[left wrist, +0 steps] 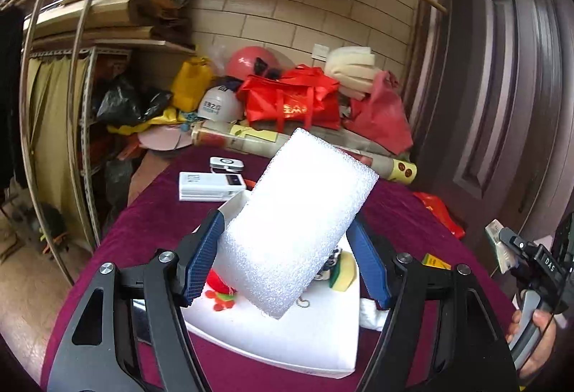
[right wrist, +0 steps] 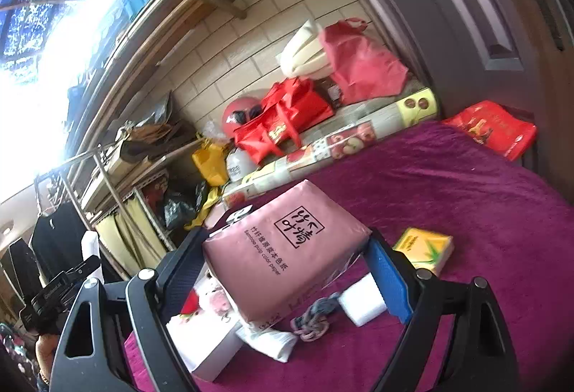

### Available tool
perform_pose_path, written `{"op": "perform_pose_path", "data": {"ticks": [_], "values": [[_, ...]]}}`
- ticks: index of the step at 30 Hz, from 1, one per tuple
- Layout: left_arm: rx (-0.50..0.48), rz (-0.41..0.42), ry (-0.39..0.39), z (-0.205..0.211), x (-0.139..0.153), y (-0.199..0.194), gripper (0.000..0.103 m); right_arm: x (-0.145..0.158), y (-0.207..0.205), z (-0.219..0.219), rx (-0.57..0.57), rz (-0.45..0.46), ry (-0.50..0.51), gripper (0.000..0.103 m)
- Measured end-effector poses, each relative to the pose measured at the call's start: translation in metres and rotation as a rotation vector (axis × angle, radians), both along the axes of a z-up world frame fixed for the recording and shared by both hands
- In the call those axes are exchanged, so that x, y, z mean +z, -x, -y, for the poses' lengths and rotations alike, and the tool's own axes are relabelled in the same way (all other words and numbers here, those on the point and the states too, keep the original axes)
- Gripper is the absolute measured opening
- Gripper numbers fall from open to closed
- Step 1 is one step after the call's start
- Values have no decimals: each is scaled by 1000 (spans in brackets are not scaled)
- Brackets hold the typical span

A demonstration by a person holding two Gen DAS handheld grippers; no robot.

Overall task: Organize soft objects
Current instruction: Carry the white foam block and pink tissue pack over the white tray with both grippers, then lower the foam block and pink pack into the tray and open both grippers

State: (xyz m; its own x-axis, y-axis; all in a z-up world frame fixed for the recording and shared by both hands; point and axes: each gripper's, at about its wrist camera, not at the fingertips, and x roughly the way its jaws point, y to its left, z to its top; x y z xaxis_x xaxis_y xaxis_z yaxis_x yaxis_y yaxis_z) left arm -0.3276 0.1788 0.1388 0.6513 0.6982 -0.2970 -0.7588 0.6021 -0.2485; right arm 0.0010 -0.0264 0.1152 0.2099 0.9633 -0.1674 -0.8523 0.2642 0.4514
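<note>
- While the left gripper (left wrist: 287, 248) is held up above the white tray (left wrist: 323, 338), a big white foam block (left wrist: 297, 223) is squeezed between its two blue pads (left wrist: 202, 255).
- The jaws are spread about as wide as the block, and both pads are pressed against its sides.
- The block is tilted, with its top end leaning away to the right, and it is lifted over the tray.
- A red soft toy (left wrist: 219, 284) and a yellow and green sponge (left wrist: 344, 272) can be seen in the tray, partly hidden by the block.
- The tray is set on the purple cloth (left wrist: 150, 223).
- At the right edge of the left view, the other tool's handle is gripped by the right hand (left wrist: 538, 341).
- The right gripper (right wrist: 287, 270) is tilted over to one side, above the purple cloth.
- A pink tissue pack (right wrist: 283, 252) is pinched between its pads, with the jaws spread wide to fit it.
- Under the pack, a grey knotted rope (right wrist: 315, 316) and a small white foam piece (right wrist: 362, 304) are lying on the cloth.
- A yellow tissue pack (right wrist: 425, 248) is lying just beside the right pad.
</note>
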Motion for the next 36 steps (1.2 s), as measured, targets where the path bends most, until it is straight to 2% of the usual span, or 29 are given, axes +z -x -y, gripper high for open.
{"op": "perform_pose_path", "data": {"ticks": [4, 20, 24, 29, 33, 35, 36], "values": [[13, 15, 19, -1, -6, 11, 71, 3, 13, -13, 34, 21, 19, 87], [37, -13, 89, -18, -24, 13, 71, 10, 70, -70, 203, 101, 110, 87], [12, -30, 109, -42, -21, -1, 71, 3, 82, -102, 271, 99, 180, 87], [-58, -66, 181, -84, -19, -37, 71, -14, 100, -145, 345, 89, 277, 87], [-23, -122, 201, -100, -29, -58, 72, -30, 114, -168, 363, 95, 330, 87], [10, -131, 210, -105, -35, -59, 81, -35, 118, -174, 363, 96, 340, 88], [28, -130, 210, -105, -37, -59, 90, -38, 121, -177, 362, 106, 344, 89]]}}
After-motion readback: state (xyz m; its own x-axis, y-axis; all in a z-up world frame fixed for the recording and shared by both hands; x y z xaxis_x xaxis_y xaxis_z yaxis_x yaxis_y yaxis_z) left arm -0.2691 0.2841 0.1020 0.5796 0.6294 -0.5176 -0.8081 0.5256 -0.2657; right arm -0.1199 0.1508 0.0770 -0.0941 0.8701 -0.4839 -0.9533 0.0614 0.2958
